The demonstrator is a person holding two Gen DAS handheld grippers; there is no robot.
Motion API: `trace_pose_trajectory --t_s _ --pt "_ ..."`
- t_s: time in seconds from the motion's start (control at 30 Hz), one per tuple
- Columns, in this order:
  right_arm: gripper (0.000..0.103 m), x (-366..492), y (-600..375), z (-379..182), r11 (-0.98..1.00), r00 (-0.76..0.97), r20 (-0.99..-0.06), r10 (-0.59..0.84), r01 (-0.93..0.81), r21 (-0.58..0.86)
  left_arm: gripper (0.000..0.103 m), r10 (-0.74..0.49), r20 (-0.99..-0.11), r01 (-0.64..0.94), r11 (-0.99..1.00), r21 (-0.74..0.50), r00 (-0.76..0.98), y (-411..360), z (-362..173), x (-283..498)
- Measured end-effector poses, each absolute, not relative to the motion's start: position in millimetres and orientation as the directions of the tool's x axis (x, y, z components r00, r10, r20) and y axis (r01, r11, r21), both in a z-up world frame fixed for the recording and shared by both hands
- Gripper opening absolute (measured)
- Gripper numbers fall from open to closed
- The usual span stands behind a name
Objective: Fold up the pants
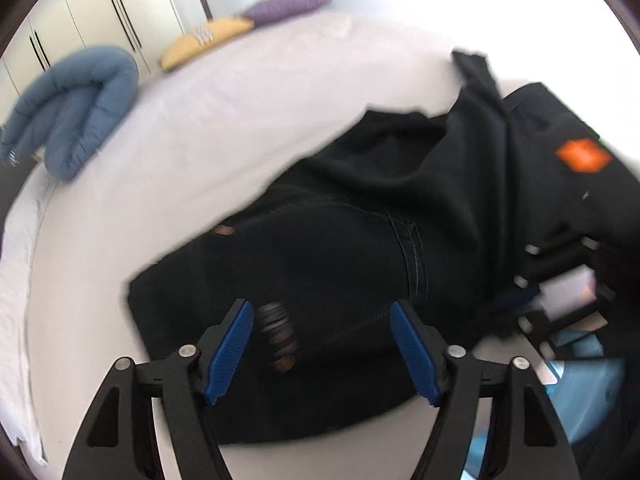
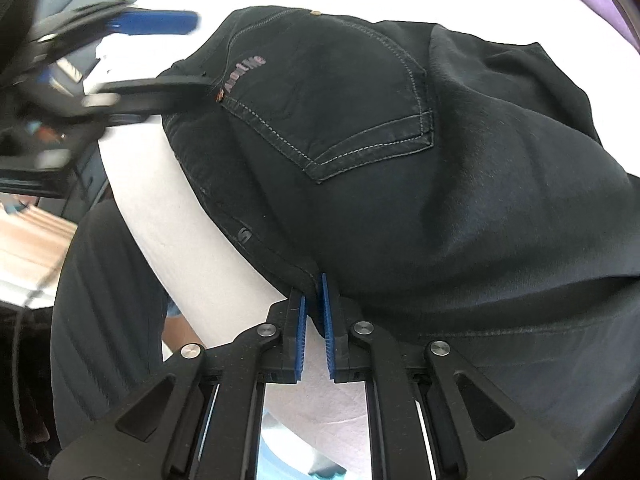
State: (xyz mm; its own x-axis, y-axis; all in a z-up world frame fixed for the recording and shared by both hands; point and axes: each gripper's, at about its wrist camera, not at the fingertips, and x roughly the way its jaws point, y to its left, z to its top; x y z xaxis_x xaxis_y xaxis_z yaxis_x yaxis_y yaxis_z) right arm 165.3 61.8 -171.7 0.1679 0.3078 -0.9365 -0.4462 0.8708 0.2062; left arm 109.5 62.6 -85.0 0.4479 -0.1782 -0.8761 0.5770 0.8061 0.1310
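Observation:
Black jeans (image 1: 360, 232) lie bunched on a white bed (image 1: 200, 128). In the left wrist view my left gripper (image 1: 322, 314) is open, its blue pads wide apart, just above the waistband end with the printed label. In the right wrist view the jeans (image 2: 400, 160) show a back pocket with light stitching. My right gripper (image 2: 314, 292) is shut on the jeans' side seam edge near the bed's edge. The left gripper (image 2: 160, 52) shows blurred at the upper left, open beside the waistband. The right gripper's body (image 1: 560, 272) shows blurred at the right of the left wrist view.
A folded blue blanket (image 1: 76, 108) lies at the bed's far left. A yellow cushion (image 1: 204, 40) and a purple cushion (image 1: 284, 8) sit at the far side, before white wardrobes (image 1: 100, 12). The person's dark trouser leg (image 2: 104, 300) stands by the bed edge.

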Motion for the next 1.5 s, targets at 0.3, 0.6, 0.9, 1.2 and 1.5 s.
trace_pose_trajectory --t_s 0.3,0.6,0.9,1.2,1.5 --pt "0.018 132 -3 -150 0.857 0.238 -0.845 0.478 -0.338 0.39 0.059 -0.108 -0.902 0.49 0.863 0.124 0.419 55 -130 119" --pt "0.078 145 -255 -96 0.631 0.631 -0.542 0.556 0.104 0.769 0.061 -0.097 -0.919 0.42 0.904 0.079 0.382 56 -135 131" --pt "0.068 188 -474 -111 0.382 0.82 -0.43 0.377 0.285 0.879 0.062 -0.1 -0.921 0.399 0.915 0.064 0.377 60 -138 141" --pt "0.064 206 -510 -141 0.342 0.785 -0.501 0.364 0.388 0.856 0.062 -0.1 -0.922 0.393 0.917 0.06 0.375 60 -140 144" --pt "0.006 207 -491 -151 0.362 0.769 -0.5 0.399 0.369 0.856 0.062 -0.1 -0.92 0.392 0.918 0.063 0.38 60 -141 142"
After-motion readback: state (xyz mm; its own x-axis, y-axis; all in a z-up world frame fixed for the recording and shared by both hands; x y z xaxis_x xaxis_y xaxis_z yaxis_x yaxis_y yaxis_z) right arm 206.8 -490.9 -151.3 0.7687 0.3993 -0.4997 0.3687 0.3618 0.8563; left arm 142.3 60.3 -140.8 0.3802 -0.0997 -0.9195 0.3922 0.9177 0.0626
